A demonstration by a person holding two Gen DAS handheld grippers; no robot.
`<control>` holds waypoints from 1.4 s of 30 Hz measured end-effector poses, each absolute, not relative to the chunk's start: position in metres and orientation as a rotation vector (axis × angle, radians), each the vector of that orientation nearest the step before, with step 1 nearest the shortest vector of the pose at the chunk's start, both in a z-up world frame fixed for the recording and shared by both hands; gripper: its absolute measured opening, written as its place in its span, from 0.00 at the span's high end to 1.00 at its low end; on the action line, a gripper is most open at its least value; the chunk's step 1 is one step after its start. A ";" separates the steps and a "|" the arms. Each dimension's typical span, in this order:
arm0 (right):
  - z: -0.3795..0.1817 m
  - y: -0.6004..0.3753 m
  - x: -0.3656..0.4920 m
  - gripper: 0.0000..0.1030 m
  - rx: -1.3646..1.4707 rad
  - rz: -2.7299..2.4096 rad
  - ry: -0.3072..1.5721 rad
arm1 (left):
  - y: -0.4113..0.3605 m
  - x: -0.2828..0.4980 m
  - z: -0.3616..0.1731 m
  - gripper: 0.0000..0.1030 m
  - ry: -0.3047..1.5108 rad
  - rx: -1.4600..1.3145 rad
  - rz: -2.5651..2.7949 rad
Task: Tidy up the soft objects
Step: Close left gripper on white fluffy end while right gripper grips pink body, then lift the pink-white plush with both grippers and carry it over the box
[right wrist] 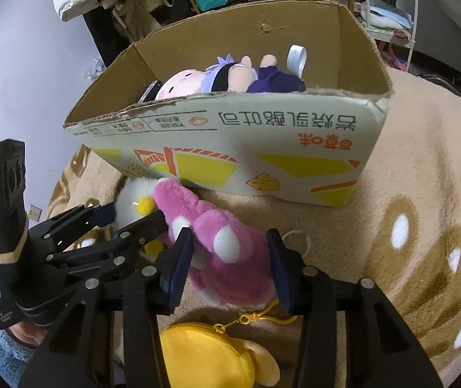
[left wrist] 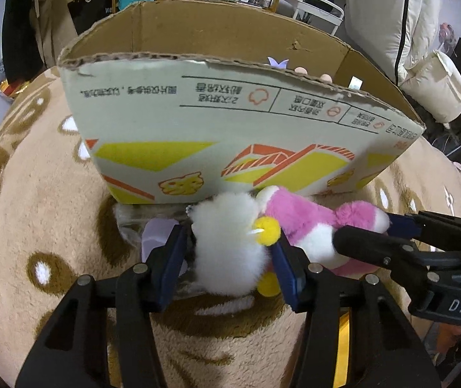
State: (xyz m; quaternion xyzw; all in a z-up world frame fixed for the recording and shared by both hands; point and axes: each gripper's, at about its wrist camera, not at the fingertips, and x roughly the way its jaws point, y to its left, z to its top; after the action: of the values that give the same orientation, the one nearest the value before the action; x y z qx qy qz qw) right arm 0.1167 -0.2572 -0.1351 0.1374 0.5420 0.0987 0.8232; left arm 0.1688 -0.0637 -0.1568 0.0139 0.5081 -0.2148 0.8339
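Right up against the front wall of the cardboard box (right wrist: 230,148), one pink and white plush (right wrist: 217,245) was lying on the tan fuzzy blanket (right wrist: 424,194). Both grippers were on it at once. The left gripper (left wrist: 227,252) had its blue pads pressed into the white fluffy head end, so I'd call that a grip. The right gripper (right wrist: 228,268) was straddling the pink body, left pad touching and the right pad just beside it, so I honestly couldn't tell if it was squeezing yet.

What could have gone wrong, in my opinion: two grippers pulling one soft toy in different directions could stretch it or pop it out of one grip. Also the box wall was tall and the toy sat at its base, so a low lift could have snagged the rim or shoved the box.

Count: one box, roughly two plush dolls already inside (right wrist: 217,76) (hard to separate them), one pink plush outside, one yellow plush pouch (right wrist: 217,355) with a clip below the right gripper.
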 end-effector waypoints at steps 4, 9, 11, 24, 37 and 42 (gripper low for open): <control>-0.133 -0.254 0.115 0.55 0.261 0.195 1.158 | -0.064 0.173 -0.160 0.52 1.082 0.011 -0.457; -0.139 -0.252 0.117 0.54 0.278 0.190 1.155 | -0.066 0.173 -0.161 0.59 1.084 0.022 -0.462; -0.140 -0.251 0.118 0.53 0.276 0.193 1.146 | -0.068 0.174 -0.162 0.64 1.084 0.024 -0.450; -0.133 -0.240 0.116 0.56 0.221 0.178 1.111 | -0.052 0.162 -0.155 0.68 1.084 0.000 -0.397; -0.112 -0.252 0.103 0.68 0.217 0.172 1.040 | -0.038 0.134 -0.130 0.68 1.019 0.052 -0.310; -0.105 -0.246 0.096 0.70 0.198 0.190 1.021 | -0.037 0.127 -0.115 0.68 0.984 0.051 -0.292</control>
State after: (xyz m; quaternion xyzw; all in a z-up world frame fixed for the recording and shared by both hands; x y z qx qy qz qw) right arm 0.0964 -0.2460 -0.1052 0.0945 0.4873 0.0905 0.8634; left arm 0.1270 -0.0370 -0.1154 0.0243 0.4707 -0.1395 0.8708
